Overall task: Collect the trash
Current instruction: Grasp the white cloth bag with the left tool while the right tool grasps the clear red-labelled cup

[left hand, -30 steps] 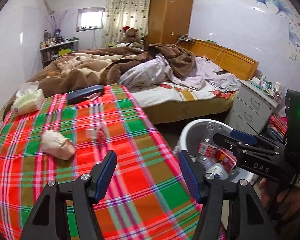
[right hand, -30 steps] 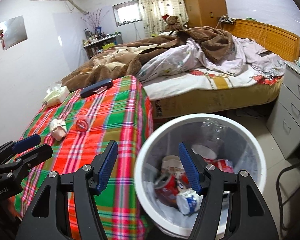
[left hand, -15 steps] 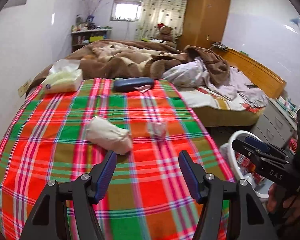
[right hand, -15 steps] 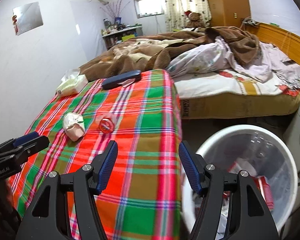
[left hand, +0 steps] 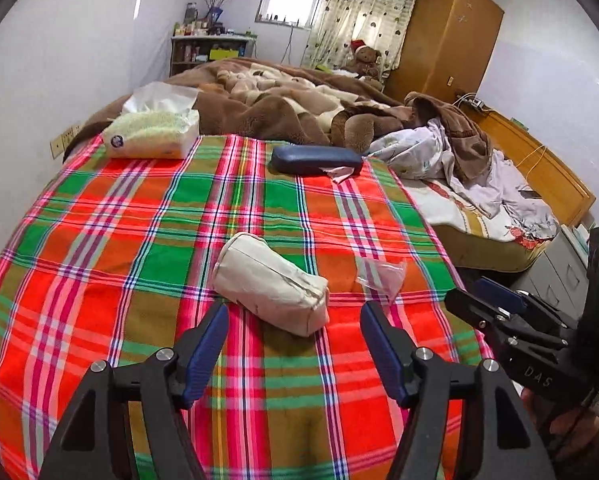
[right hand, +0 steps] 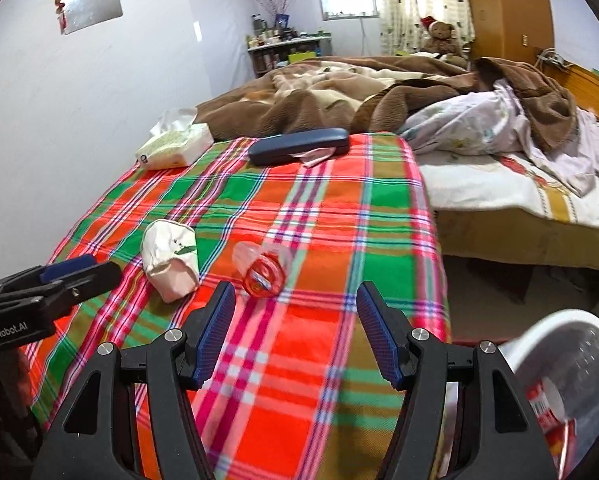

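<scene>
A crushed cream paper cup [left hand: 269,282] lies on its side on the plaid tablecloth [left hand: 139,220], just beyond my open, empty left gripper [left hand: 293,326]. It also shows in the right wrist view [right hand: 171,258]. A clear plastic wrapper with a red end [right hand: 263,266] lies to the cup's right, just ahead of my open, empty right gripper [right hand: 295,316]; it also shows in the left wrist view [left hand: 381,276]. The white trash bin [right hand: 571,364] with cans in it stands on the floor at the table's right.
A dark blue glasses case [left hand: 315,159] with a pink cloth and a tissue pack [left hand: 153,134] lie at the table's far edge. An unmade bed [right hand: 439,120] stands behind. Grey drawers [left hand: 555,276] stand at the right.
Both grippers have swung left, away from the trash bin and over the table. The cup and wrapper now lie right in front of the open fingers.
</scene>
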